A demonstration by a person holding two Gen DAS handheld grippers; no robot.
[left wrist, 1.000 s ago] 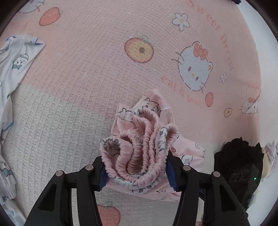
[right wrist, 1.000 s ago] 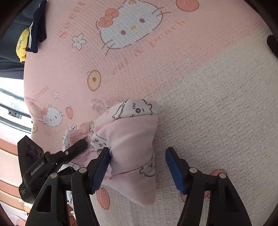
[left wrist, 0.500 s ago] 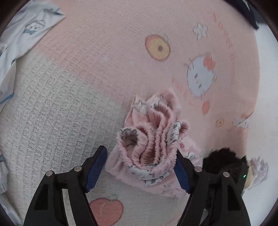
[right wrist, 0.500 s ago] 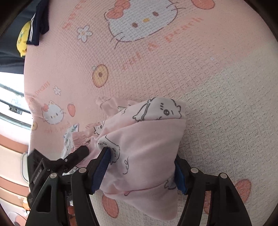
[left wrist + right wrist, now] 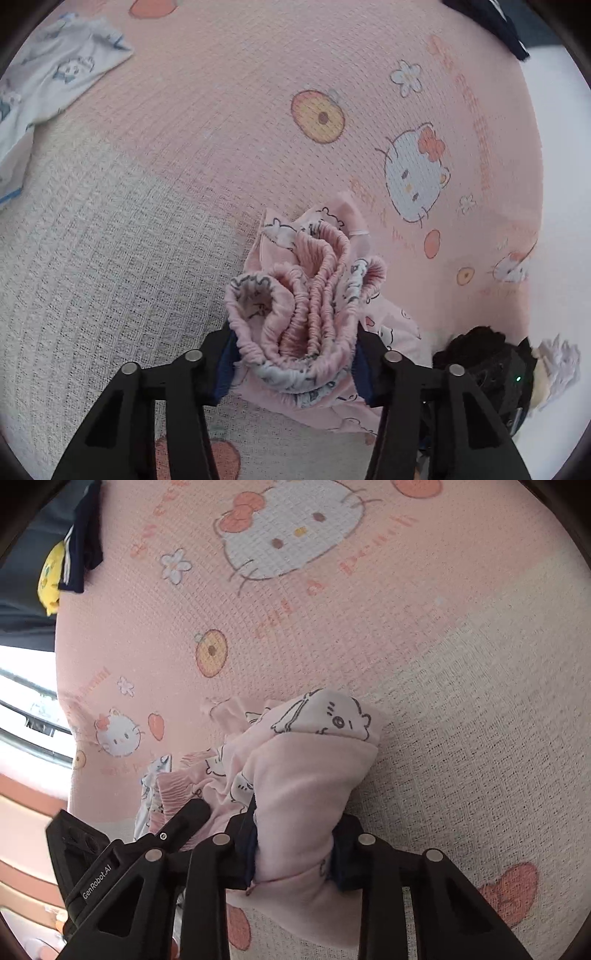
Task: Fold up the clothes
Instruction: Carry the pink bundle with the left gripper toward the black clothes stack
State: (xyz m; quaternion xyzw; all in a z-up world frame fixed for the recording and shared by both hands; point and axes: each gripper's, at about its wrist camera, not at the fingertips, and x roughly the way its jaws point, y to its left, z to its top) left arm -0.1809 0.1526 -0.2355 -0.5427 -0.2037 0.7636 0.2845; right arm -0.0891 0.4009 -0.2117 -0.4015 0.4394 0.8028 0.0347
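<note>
Both grippers have narrowed since a moment ago: the left gripper and right gripper are closing, pads pressing the bunched pink pants. The pants sit at centre on a pink cartoon blanket; a white garment lies at ten o'clock.

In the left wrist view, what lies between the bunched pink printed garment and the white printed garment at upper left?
Only bare waffle-weave blanket shows between the pink printed garment and the white printed garment in the left wrist view.
</note>
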